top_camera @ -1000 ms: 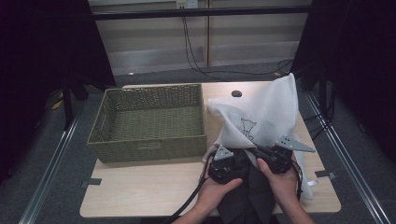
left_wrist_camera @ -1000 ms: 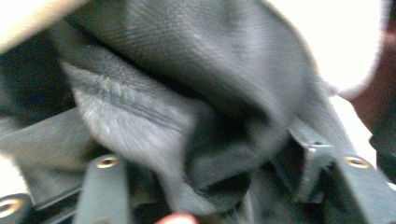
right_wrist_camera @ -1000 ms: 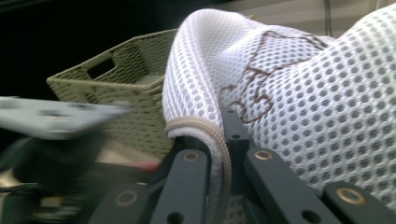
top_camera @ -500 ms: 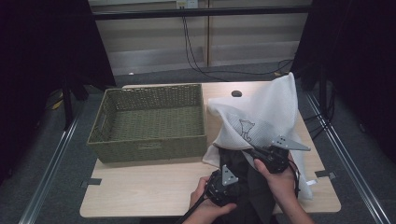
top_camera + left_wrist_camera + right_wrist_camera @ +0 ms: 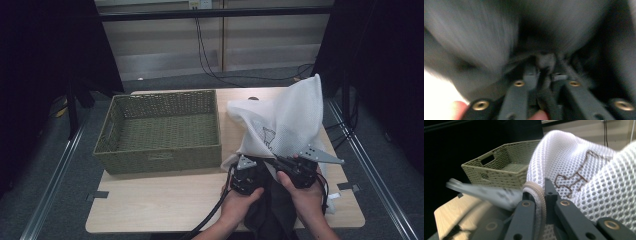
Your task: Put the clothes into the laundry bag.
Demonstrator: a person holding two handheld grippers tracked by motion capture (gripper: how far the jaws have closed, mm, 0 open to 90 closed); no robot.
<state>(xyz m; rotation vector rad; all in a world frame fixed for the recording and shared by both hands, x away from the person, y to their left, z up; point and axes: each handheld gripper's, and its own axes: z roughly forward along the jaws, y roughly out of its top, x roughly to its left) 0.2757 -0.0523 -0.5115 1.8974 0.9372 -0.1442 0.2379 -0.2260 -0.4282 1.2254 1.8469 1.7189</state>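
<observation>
On the desk [image 5: 150, 205] beside the basket [image 5: 160, 131], the right tool [image 5: 543, 192] is closed tight on the beige cord [image 5: 539, 195] of the white mesh bag [image 5: 287, 117], while the left tool [image 5: 544, 72] pinches dark cloth [image 5: 546, 60] at the bag's mouth.

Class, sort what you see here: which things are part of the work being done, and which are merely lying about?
In use:
left gripper
right gripper
white mesh bag
dark cloth
bag's cord

Lying about:
wicker basket, untouched
cables behind the table

Left gripper [image 5: 248, 172] clamped on cloth; right gripper [image 5: 287, 166] clamped on cord.
</observation>
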